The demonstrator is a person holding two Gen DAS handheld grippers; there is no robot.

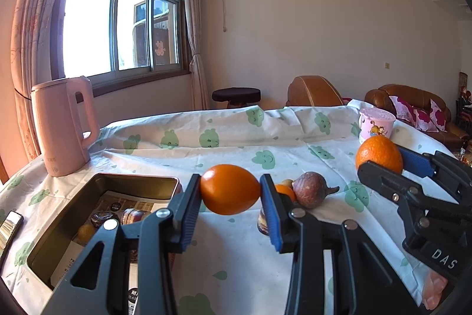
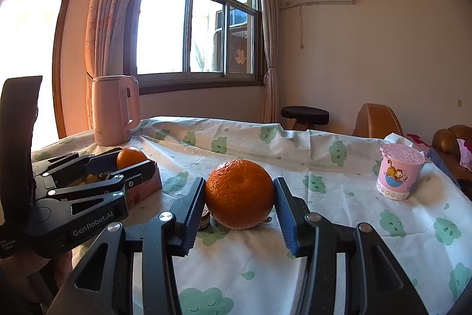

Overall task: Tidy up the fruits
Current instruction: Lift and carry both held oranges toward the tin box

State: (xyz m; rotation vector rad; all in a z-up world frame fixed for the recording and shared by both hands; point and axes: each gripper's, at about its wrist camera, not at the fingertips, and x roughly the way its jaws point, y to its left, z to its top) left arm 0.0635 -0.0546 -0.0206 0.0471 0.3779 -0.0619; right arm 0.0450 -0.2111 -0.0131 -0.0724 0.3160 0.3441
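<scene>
Now my left jaws (image 1: 230,191) pinch a smooth orange fruit (image 1: 229,188), my right jaws (image 2: 239,197) a rough orange (image 2: 239,193); I should lower each gently into the tin (image 1: 141,185) at the bench's left edge.

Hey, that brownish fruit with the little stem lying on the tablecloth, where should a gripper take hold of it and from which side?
Grip the brown fruit across its round body, coming from above with the fingers front and back of it. Its stem points right, too thin to hold, and smaller fruit crowd its left side, so a sideways approach looks blocked. Both grippers are busy now: the left gripper holds a smooth orange fruit, the right gripper an orange.
</scene>
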